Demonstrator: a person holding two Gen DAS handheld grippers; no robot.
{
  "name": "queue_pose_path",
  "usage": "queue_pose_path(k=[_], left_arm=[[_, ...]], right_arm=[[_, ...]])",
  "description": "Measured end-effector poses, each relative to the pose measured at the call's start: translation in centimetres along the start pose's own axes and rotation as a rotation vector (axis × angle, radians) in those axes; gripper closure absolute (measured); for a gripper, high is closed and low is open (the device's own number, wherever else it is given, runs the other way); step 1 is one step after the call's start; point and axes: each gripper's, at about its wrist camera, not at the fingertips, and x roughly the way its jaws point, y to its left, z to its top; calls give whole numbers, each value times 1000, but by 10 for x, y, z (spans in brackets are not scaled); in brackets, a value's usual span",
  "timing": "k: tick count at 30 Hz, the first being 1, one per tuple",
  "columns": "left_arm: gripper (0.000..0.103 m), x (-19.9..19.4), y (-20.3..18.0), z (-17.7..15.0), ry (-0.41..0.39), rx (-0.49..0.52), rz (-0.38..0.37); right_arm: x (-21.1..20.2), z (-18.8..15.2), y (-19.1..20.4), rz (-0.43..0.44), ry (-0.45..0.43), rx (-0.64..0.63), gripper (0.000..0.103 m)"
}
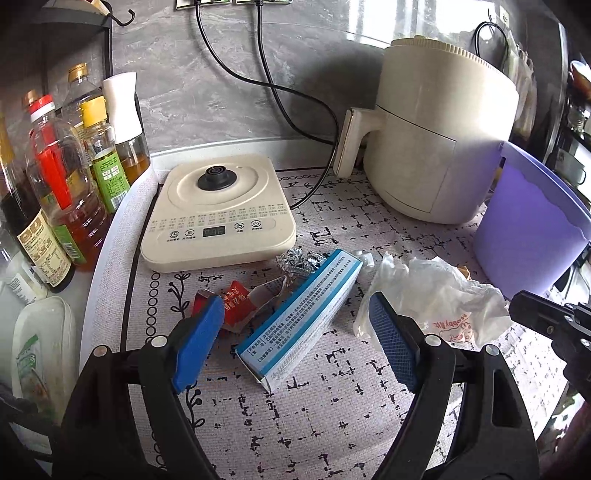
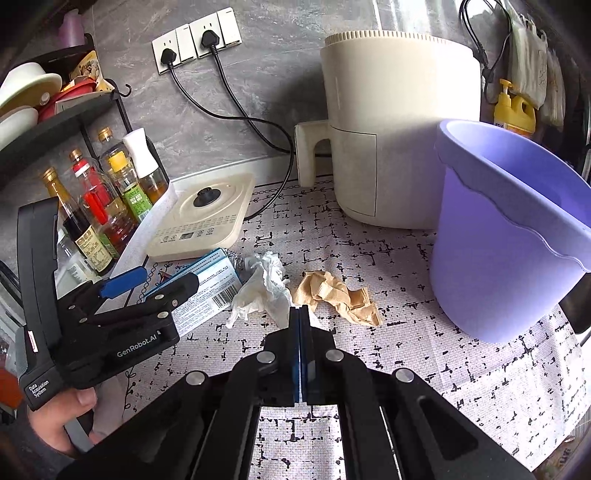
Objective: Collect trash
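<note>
your left gripper (image 1: 295, 332) hangs wide open over a long blue-and-white cardboard box (image 1: 301, 317) mid-counter, gripping nothing, your right gripper (image 2: 300, 314) is clamped shut and empty near crumpled white tissue (image 2: 258, 291) and brown paper (image 2: 336, 295), beside the lilac plastic bucket (image 2: 509, 236).

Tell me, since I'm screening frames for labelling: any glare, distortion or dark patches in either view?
Left wrist view: fisheye bends the counter edge, corners go dark, window glare streaks the wall, box text sharp. Right wrist view: same bending, bucket looks swollen, dark rim, shelf in shadow, tissue bright but readable.
</note>
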Motion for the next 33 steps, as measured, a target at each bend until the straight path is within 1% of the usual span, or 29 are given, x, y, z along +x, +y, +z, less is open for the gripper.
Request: queue_pose_path(k=[1,2,3,4,5,7,9,10,15,20,24,25,26,27,28,29,31,33], left_arm=[[23,3,2,-1,2,-1,28],[26,6,3,-3,13,-2,44],[37,10,3,-4,30,-6,37],[45,13,4,-6,50,-12,24],[58,14,4,-8,62,-14,18],[66,7,1,-12,48,-6,4],[80,-1,-4,-13,30,10,5],[82,-5,-6,-13,23,15,13],[82,-27,-4,-8,-27,-1,5],[82,-47,-4,-3,-70,-10,-8],[82,-56,-6,-6,-80,-17,-22],[82,-57,-6,-7,-81,-19,-23],[82,-58,-7,-9,-82,-18,-24],[82,-58,-8,-11,-81,-15,-25],[82,-58,-10,-13,-80,-12,-26],[82,-58,-11,-15,-79,-10,-28],[82,-56,-13,-19,-74,-11,-34],[82,-55,-15,-23,-67,-9,-35]], right_arm=[[-1,0,1,1,-3,-1,102],[-3,0,2,2,-5,-3,102],[-5,0,3,3,-7,-5,102],[-7,0,4,4,-9,-7,102],[-8,0,5,6,-11,-10,102],[-12,2,7,7,-18,-16,102],[-16,4,9,10,-27,-19,102],[-18,5,10,11,-34,-20,102],[-34,10,16,17,-69,-30,102],[-50,10,18,4,-97,-34,101],[-48,3,12,-9,-50,-4,97],[-47,0,10,-10,-37,1,77],[-45,-3,9,-14,-28,6,46],[-46,-7,7,-22,-36,17,43],[-47,-10,6,-26,-45,22,47],[-45,-13,6,-22,-34,18,51],[-36,-18,6,-15,-3,14,53],[-27,-25,5,-16,26,15,53]])
